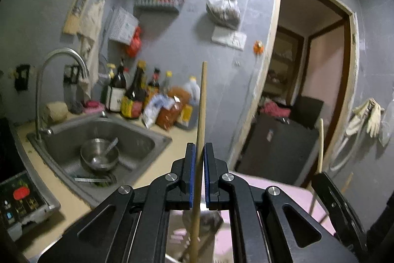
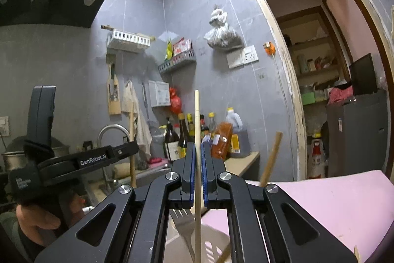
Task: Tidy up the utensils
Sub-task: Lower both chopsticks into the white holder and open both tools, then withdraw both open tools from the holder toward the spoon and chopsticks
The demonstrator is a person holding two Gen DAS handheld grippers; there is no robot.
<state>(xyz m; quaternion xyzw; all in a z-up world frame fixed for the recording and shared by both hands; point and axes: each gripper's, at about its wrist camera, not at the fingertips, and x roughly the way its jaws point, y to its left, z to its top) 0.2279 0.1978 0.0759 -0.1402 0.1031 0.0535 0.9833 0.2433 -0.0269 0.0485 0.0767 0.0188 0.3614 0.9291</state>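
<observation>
Fingers of the left gripper point(image 1: 200, 152) clench a brown wooden chopstick point(image 1: 200, 115), held upright; fingers of the right gripper point(image 2: 198, 152) clench a paler chopstick point(image 2: 197, 130), also upright. Below both, a white slotted holder point(image 2: 211, 248) with a metal fork point(image 2: 182, 221) stands beside a pink board point(image 2: 332, 203). Behind: sink point(image 1: 147, 137) with steel bowl point(image 1: 99, 154), sauce bottles point(image 1: 133, 95) on the surface point(image 1: 157, 164).

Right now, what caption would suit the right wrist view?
Right gripper shut on a pale chopstick, held upright above a utensil holder.
</observation>
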